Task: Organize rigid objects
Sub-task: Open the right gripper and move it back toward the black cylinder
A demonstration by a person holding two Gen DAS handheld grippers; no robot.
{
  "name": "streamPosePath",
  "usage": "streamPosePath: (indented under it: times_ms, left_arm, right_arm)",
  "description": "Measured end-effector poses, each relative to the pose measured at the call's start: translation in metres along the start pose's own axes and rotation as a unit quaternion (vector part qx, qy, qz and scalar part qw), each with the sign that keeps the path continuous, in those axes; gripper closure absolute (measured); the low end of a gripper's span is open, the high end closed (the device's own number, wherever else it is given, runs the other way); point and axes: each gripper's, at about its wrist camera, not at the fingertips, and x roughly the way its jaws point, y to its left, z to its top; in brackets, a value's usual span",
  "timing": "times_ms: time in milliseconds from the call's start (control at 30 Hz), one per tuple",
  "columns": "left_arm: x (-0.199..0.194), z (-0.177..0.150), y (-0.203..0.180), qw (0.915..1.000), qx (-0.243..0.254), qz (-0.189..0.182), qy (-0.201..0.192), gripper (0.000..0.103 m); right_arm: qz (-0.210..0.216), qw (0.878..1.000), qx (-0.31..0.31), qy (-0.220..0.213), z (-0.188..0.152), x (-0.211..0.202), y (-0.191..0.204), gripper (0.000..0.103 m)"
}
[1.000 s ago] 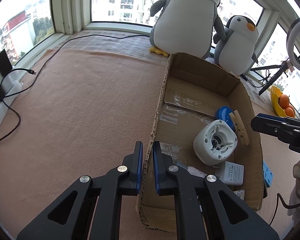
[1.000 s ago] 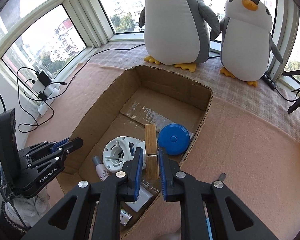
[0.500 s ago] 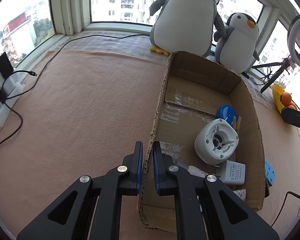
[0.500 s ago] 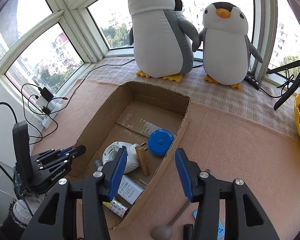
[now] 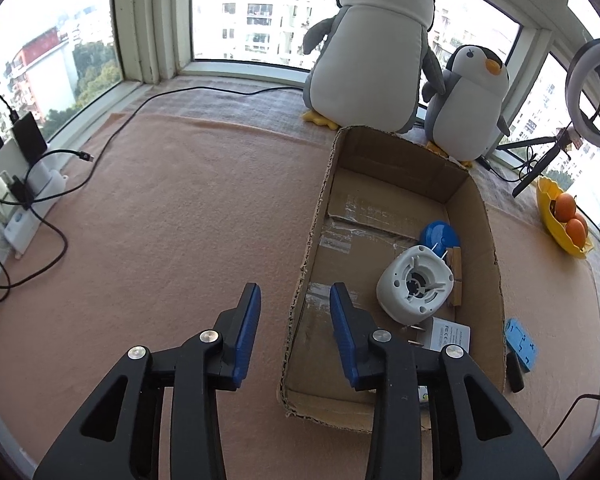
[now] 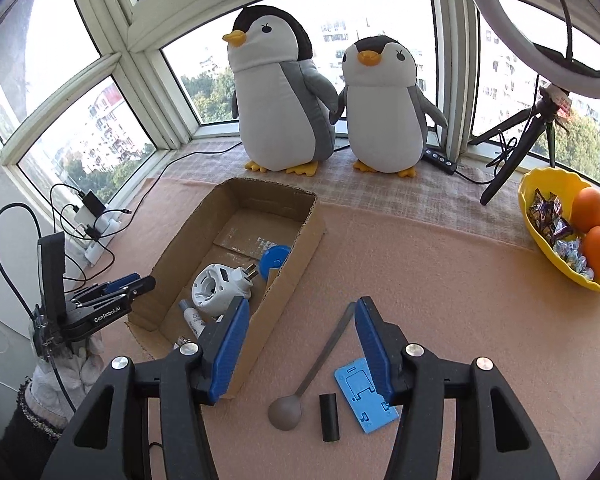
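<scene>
Both sets of blue-padded fingers (image 5: 246,332) are standing apart with nothing pinched in them: the left gripper (image 5: 294,322) has just been opening and now straddles the near left wall of the open brown cardboard box (image 5: 496,280) without pressing on it, and the right gripper (image 6: 298,344) has just been opening too, hanging over the pinkish-tan blanket (image 6: 420,264) just right of the box. Inside the box so far: a white round plastic plug-in gadget (image 5: 416,284), a blue round disc (image 5: 440,234) behind it, a wooden clothespin (image 5: 456,276) right beside the gadget, a white flat adapter with a printed label (image 5: 452,334), and, from the right wrist view, a small white tube (image 6: 192,316). Still out on the blanket under the right gripper are a grey metal spoon (image 6: 312,372), a short black cylinder (image 6: 329,416) and a light blue flat plastic stand (image 6: 364,394), all close together. Two grey-and-white plush penguins (image 6: 280,96) sit behind the box by the window, and a yellow bowl (image 6: 530,216) with oranges sits off to the right. Both grippers point steeply down, and a white-gloved hand (image 6: 56,384) holds the left one.
</scene>
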Motion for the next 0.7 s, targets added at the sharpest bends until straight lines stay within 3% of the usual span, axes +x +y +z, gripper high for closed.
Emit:
streamPosePath:
  times_ms: [433,700]
  left_arm:
    - [-0.083,-0.007,-0.002,0.9985,0.011,-0.013,-0.051,0.069]
    - [-0.101,-0.021,-0.003,0.9981,0.011,-0.012,-0.060,0.069]
  right_arm:
    - [-0.023,0.999,0.008,-0.038,-0.038,-0.096,-0.024,0.052]
    - [-0.008,1.000,-0.016,0.003,-0.070,-0.072,-0.020,0.055]
